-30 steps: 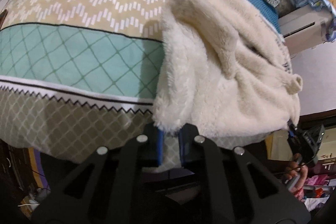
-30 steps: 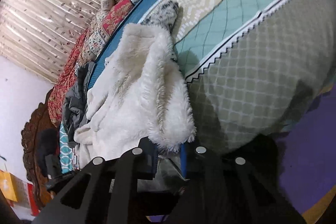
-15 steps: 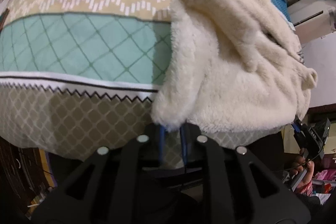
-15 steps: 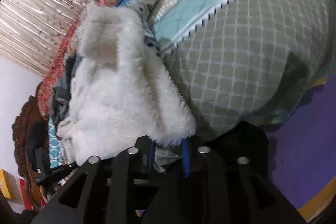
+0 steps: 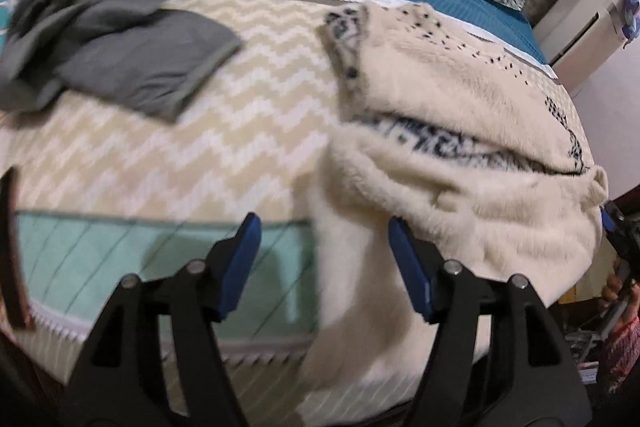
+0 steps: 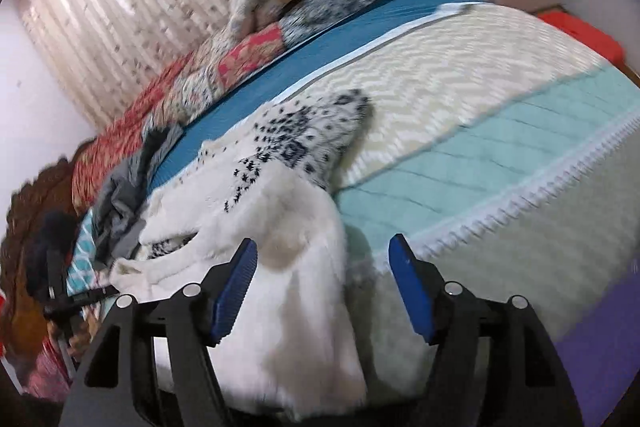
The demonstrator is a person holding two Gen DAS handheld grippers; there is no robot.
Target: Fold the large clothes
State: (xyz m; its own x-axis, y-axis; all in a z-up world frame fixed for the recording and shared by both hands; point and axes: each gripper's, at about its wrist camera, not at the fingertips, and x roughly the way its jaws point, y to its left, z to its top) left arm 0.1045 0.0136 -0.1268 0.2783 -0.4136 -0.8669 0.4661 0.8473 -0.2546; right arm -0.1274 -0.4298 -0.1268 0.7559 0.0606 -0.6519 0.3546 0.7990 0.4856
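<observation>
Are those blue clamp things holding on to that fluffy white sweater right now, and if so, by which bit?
Neither. The left gripper and right gripper both stand open, and the fluffy cream sweater with black pattern lies loose on the bed.

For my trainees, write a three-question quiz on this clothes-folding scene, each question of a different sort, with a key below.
1. True or false: the left tongs are shut on the fluffy cream sweater with the dark knitted pattern.
2. Multiple choice: the crumpled grey garment lies (A) on the bedspread with chevron, teal and lattice bands, apart from the sweater; (B) on top of the sweater; (C) between the right tongs.
3. Fill in: in the right wrist view, the sweater's lower part hangs over the bed's ____.

Key: 1 false, both tongs stand open; 2 A; 3 edge.
</observation>
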